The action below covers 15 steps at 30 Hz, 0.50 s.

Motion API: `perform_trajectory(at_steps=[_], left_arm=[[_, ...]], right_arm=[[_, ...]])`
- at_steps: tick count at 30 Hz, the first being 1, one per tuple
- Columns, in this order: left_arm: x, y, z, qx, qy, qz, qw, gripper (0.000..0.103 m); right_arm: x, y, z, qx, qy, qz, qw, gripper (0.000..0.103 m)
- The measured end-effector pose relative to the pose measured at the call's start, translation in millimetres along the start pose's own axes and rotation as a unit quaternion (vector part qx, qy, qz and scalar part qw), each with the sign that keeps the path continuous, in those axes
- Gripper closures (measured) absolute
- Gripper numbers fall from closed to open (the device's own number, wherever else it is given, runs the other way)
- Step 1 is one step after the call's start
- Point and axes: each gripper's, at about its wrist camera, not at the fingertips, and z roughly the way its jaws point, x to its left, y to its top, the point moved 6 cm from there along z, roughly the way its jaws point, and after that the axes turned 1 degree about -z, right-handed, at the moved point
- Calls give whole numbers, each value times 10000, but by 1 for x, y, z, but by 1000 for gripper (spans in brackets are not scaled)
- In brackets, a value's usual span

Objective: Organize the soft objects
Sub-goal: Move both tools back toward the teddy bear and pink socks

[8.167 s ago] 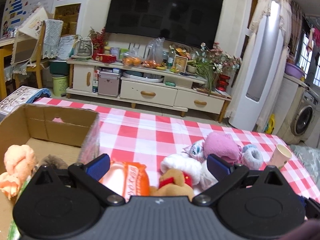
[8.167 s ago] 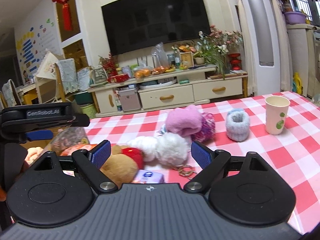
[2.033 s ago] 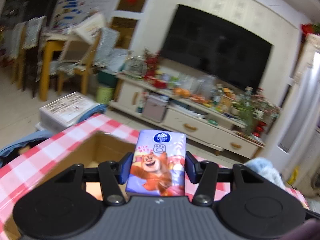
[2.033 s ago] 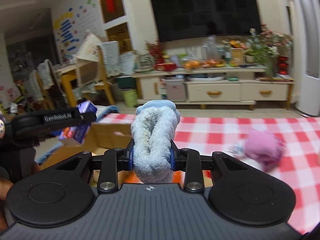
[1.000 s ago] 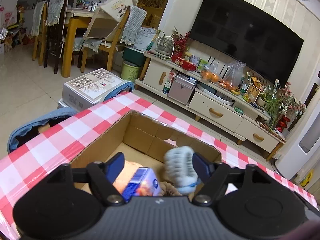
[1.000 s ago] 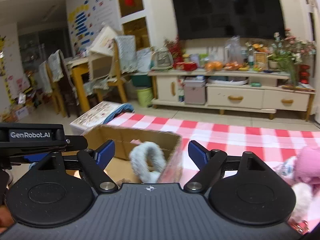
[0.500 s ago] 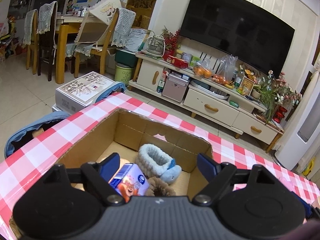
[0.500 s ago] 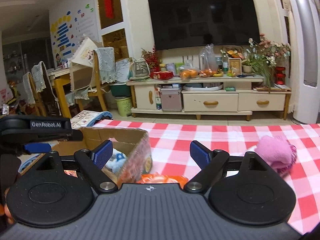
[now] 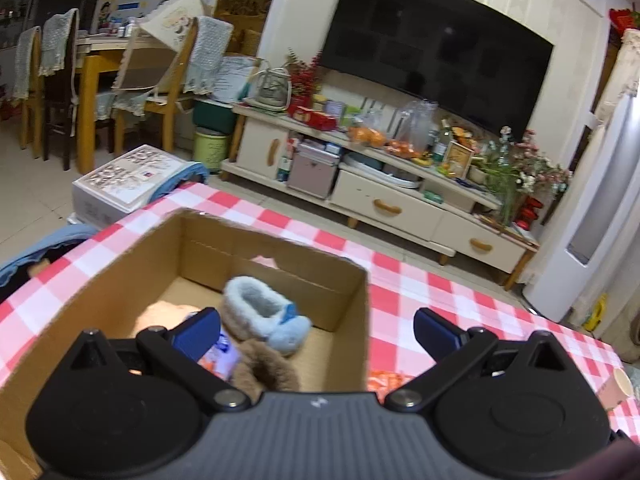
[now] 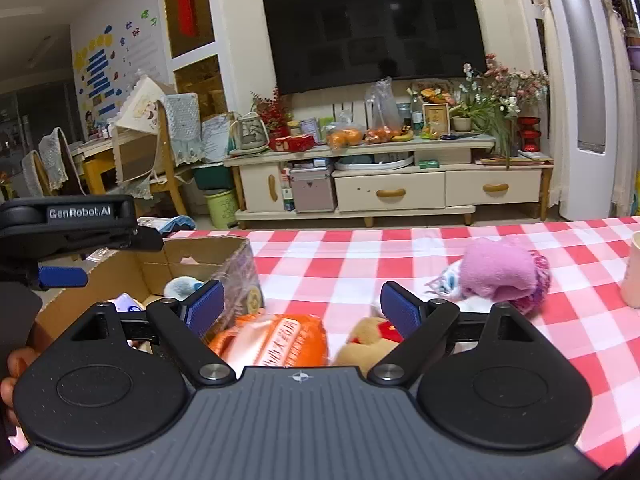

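- We hold the left gripper (image 9: 316, 330) and right gripper (image 10: 302, 302) with jaws spread wide and empty.
- The fluffy pale-blue slipper (image 9: 266, 310) lies inside the brown cardboard box (image 9: 344, 304).
- Next we likely reach for the orange plastic packet (image 10: 272, 340) or, partly hidden, the tan plush bear (image 10: 366, 344).

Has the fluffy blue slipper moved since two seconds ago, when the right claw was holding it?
Yes. The blue slipper has left the right claw, now open, and lies inside the cardboard box, near its far wall.
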Motion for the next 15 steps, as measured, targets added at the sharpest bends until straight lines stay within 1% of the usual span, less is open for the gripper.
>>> perform_trajectory(at_steps=[10,15], left_arm=[[-28,-10,-2,-75,-264,272,9993,1],[-44,-15,0,-103,-342,504,9981,1]], right_arm=[[-24,-11,-10,-9,-268,205,9994,0],[-33,-16,-12,-22,-398,270,9988,0]])
